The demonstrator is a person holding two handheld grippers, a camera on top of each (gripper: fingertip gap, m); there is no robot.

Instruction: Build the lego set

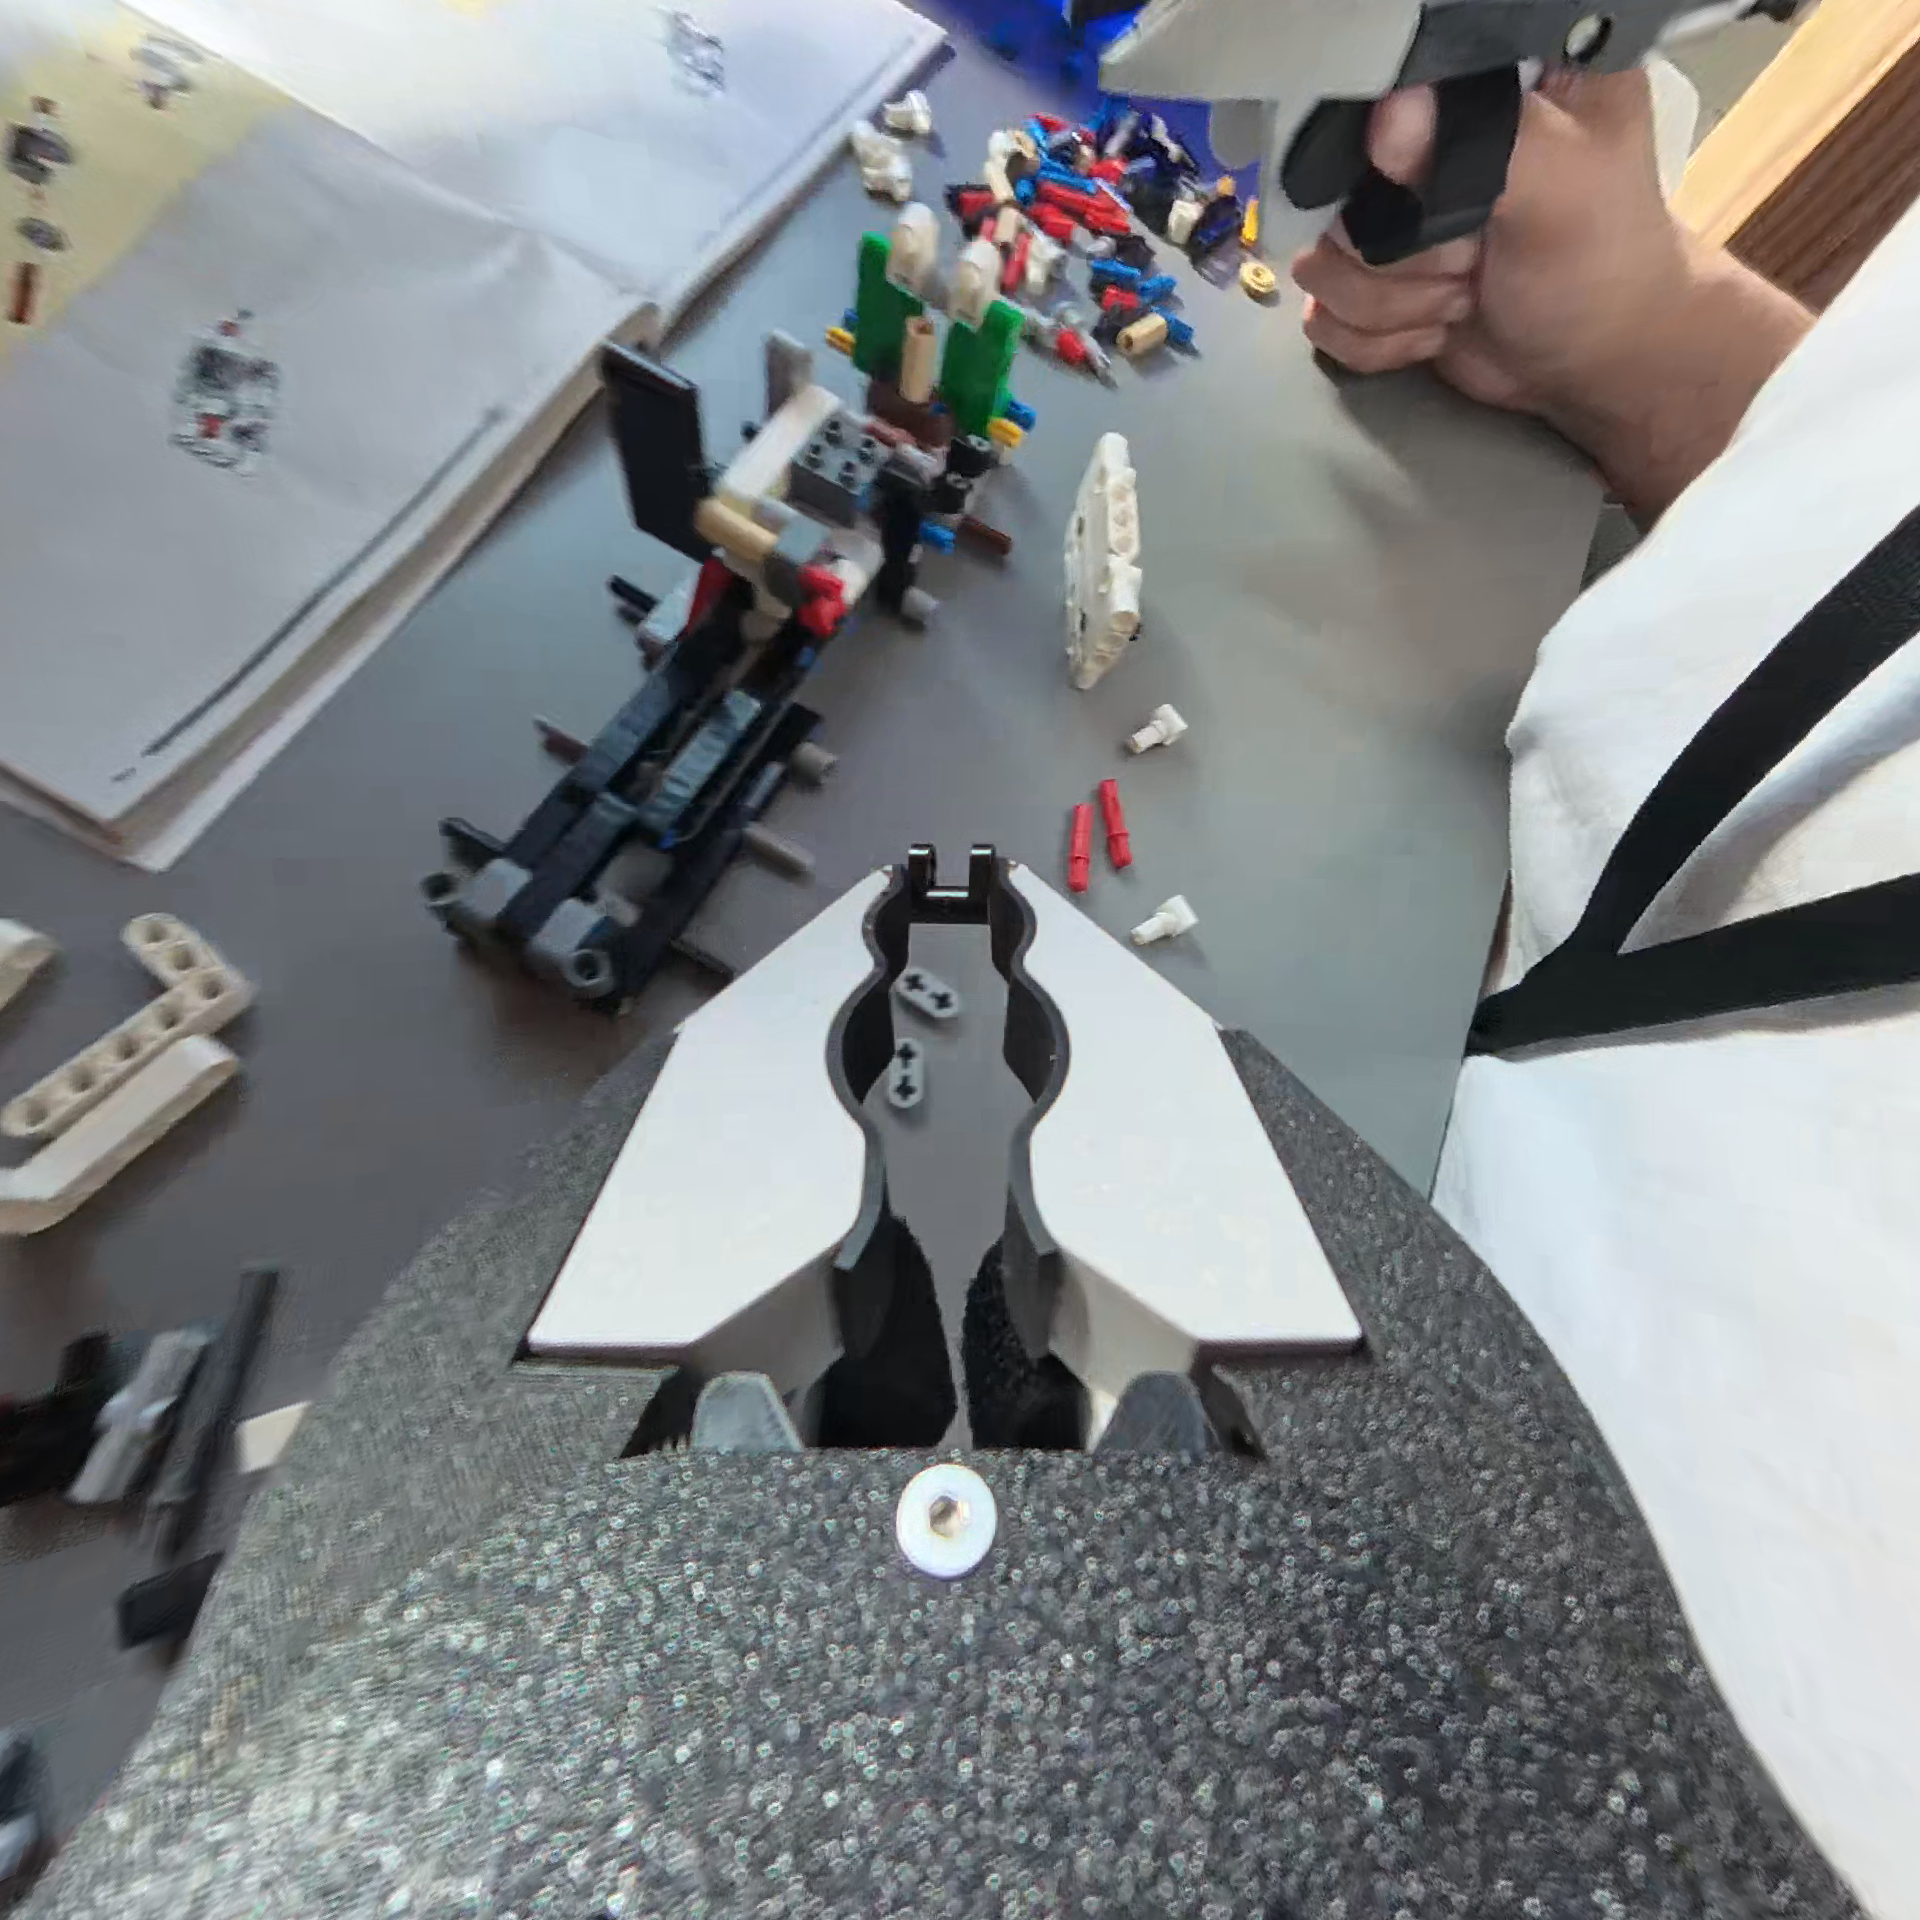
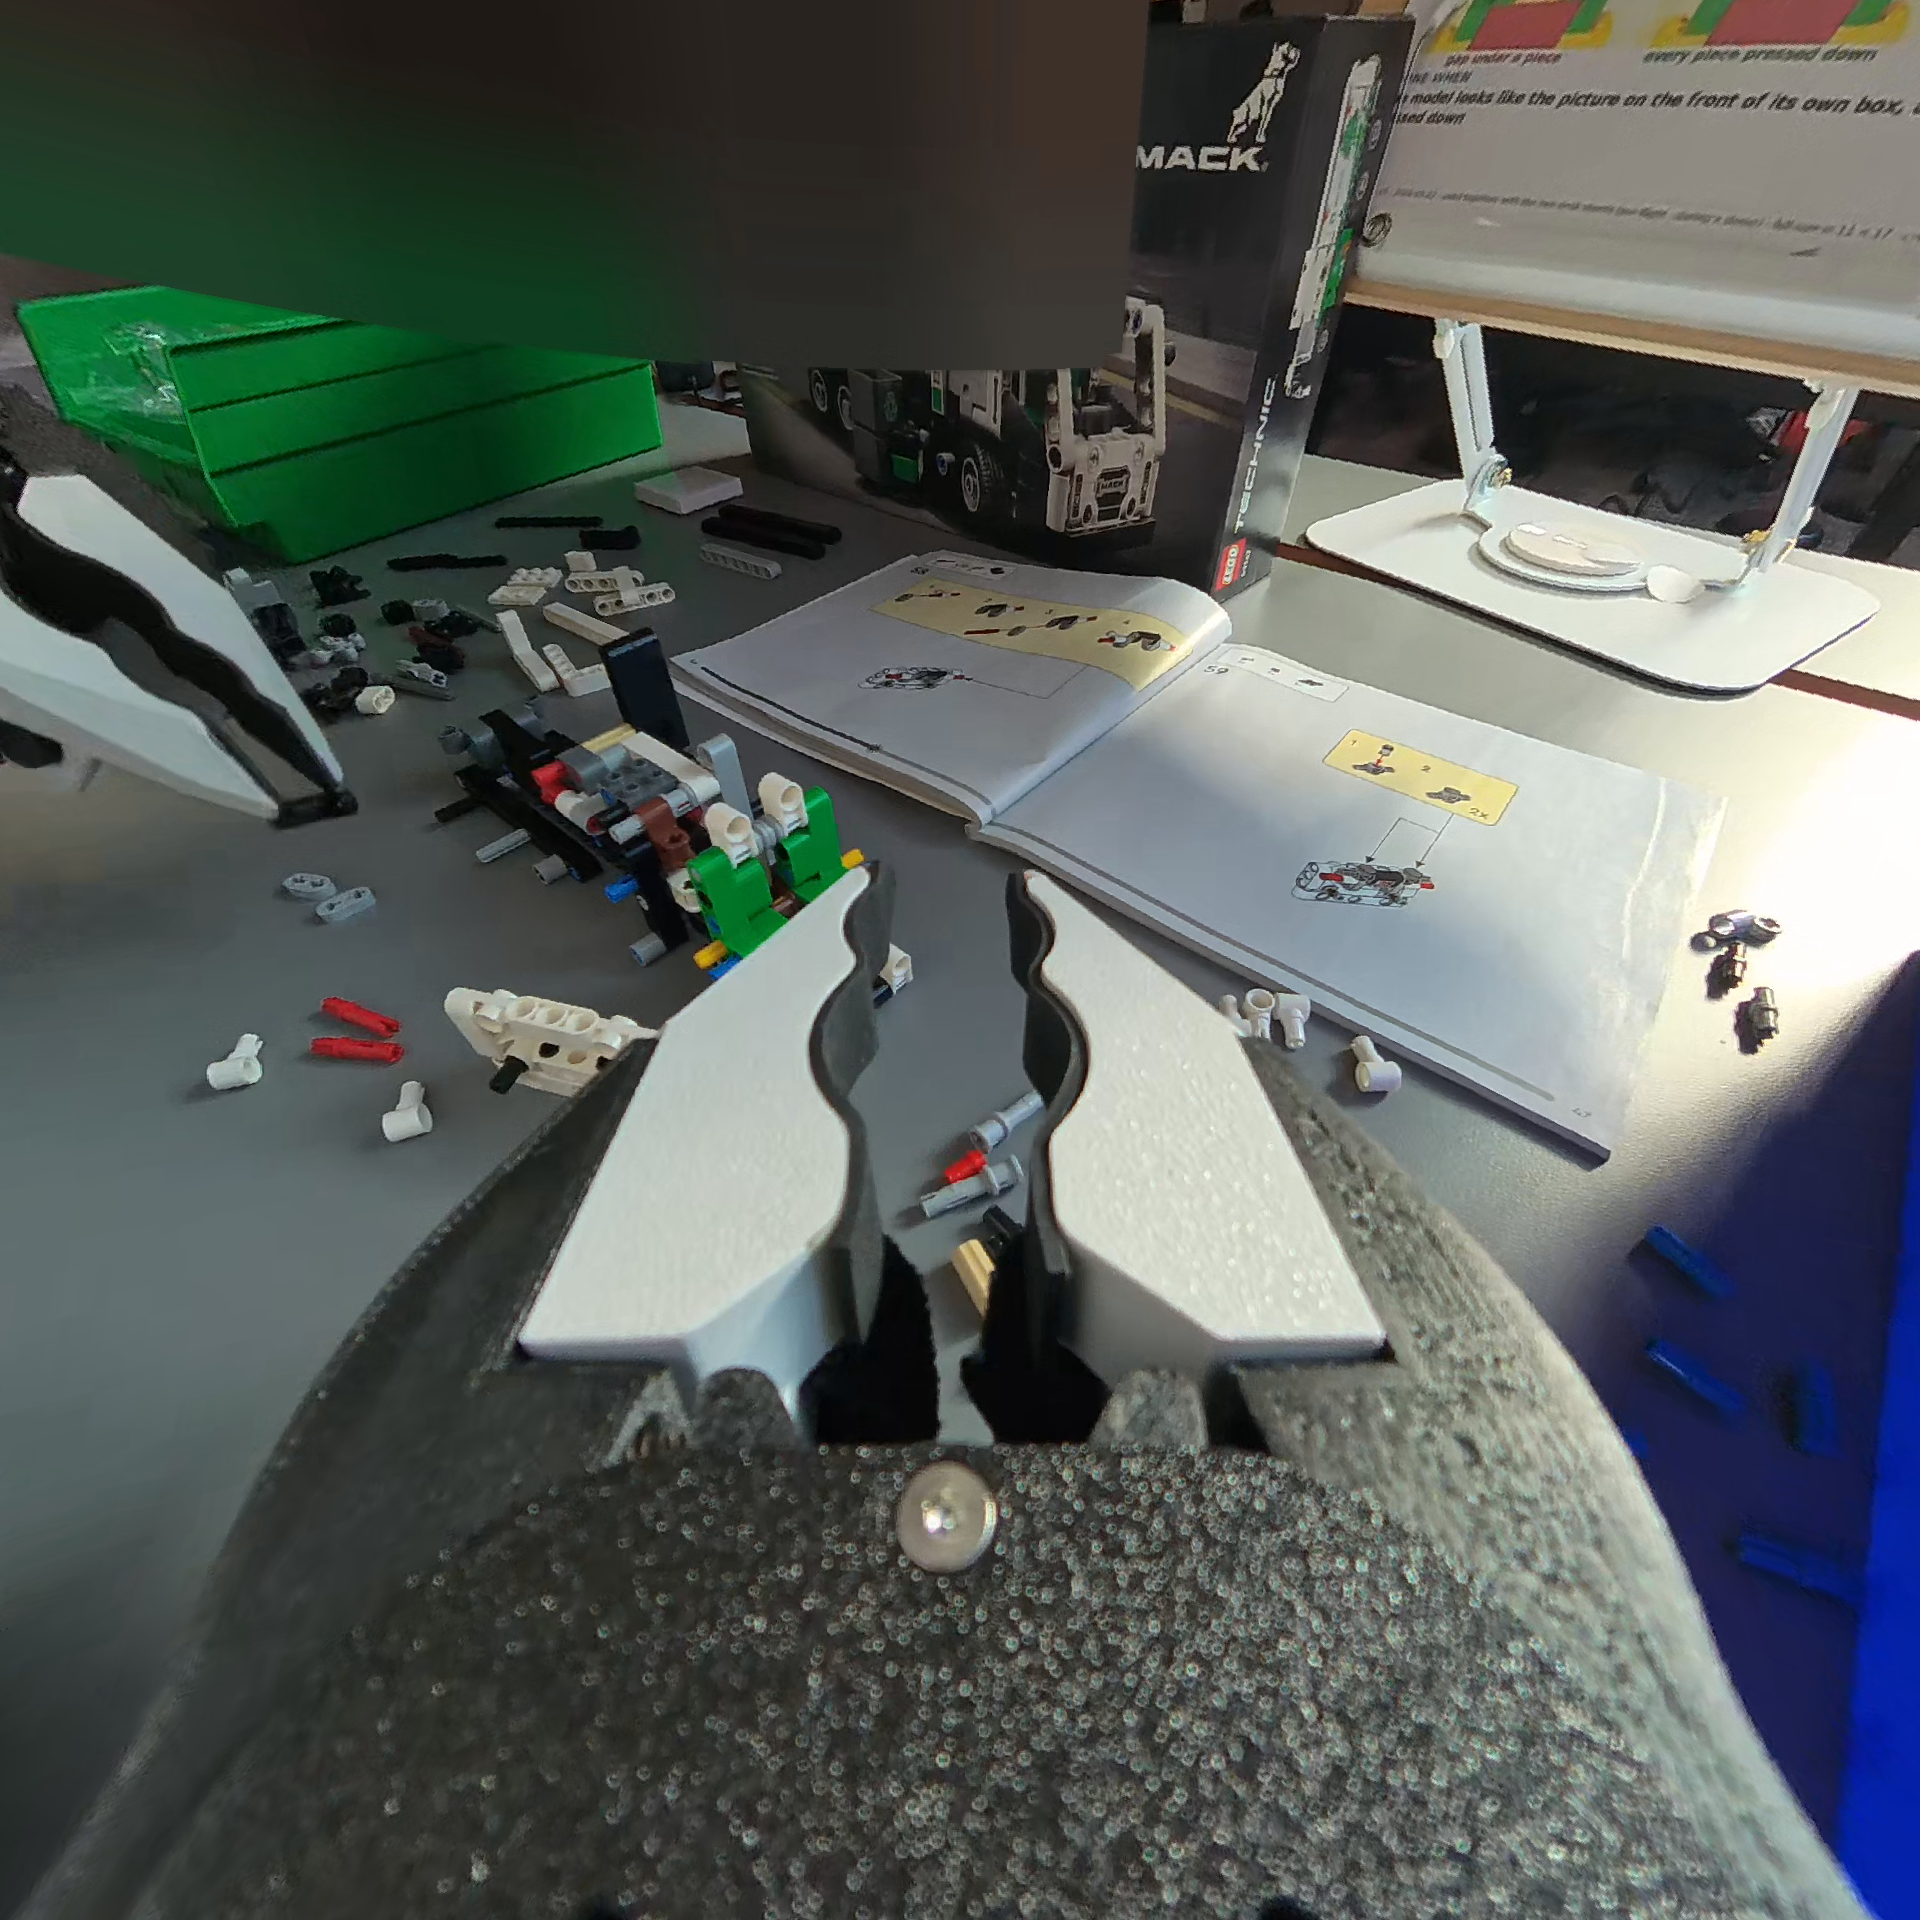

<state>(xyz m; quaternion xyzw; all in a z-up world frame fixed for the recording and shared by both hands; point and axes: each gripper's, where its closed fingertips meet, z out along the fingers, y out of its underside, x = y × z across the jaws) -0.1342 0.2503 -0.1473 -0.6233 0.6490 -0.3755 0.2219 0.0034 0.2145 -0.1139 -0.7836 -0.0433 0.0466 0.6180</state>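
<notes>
left gripper: I see it clamped on a small black plastic forked clip piece, frame centre.
right gripper: jaws parted, nothing held, beside the green-and-black brick model.

Left gripper: tilted down toward the table, fingertips nearly together, pads pinching a small black forked piece.
Right gripper: low and level, fingers parted, nothing between them.
Right hand: fist wrapped round the black grip.

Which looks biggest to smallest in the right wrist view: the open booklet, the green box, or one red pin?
1. Open booklet
2. Green box; it sits farther back, so true size is unsure
3. Red pin
</notes>
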